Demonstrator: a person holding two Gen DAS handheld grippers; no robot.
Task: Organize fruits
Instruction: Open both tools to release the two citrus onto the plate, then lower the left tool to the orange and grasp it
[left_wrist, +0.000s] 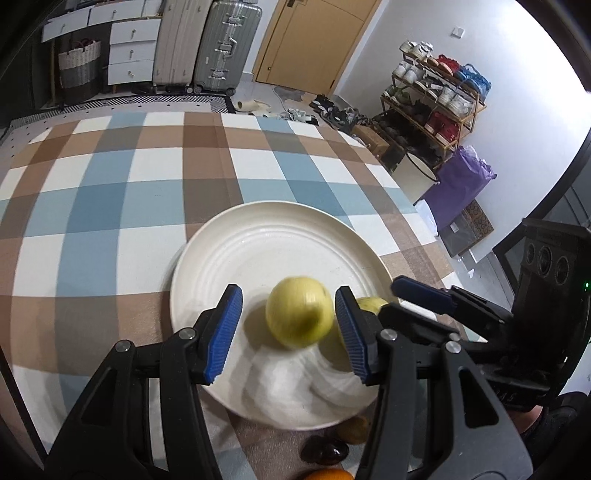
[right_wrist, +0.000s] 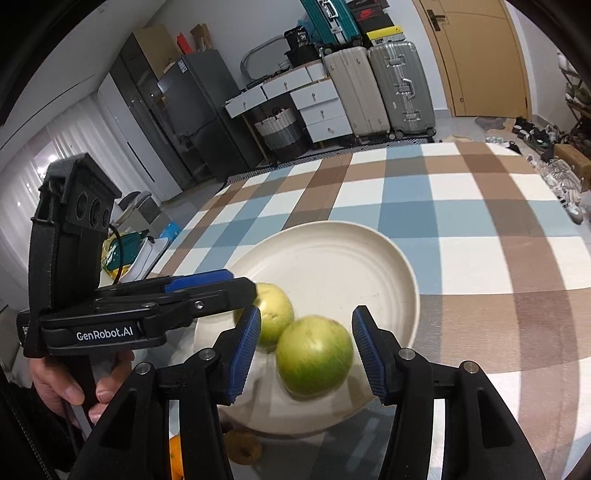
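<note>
On the checked worktop (left_wrist: 110, 192) sits a white plate (left_wrist: 280, 236), and two green apples rest on its near part, touching or nearly touching each other. Seen from the left wrist, one apple (left_wrist: 298, 312) lies between the left gripper's (left_wrist: 288, 332) blue pads (left_wrist: 221, 336), with a clear gap to the left pad; whether the right pad touches it cannot be told, as the fruit is blurred. These jaws stand partly open and press on nothing that shows. Seen from the right wrist, the other apple (right_wrist: 314, 354) lies between the right gripper's (right_wrist: 308, 354) pads (right_wrist: 243, 354), with a gap on each side; these jaws are likewise partly open and loose about the fruit. The first apple (right_wrist: 271, 314) shows just beyond it to the left, partly behind the left gripper's finger (right_wrist: 207, 291), which reaches in from the left side. A hand (right_wrist: 70, 384) grips that tool's handle at the lower left. Off the plate, by its near rim, lie a brown kiwi (left_wrist: 352, 430), a dark date-like fruit (left_wrist: 325, 448) and an orange (left_wrist: 328, 474), the last cut by the picture's edge.
</note>
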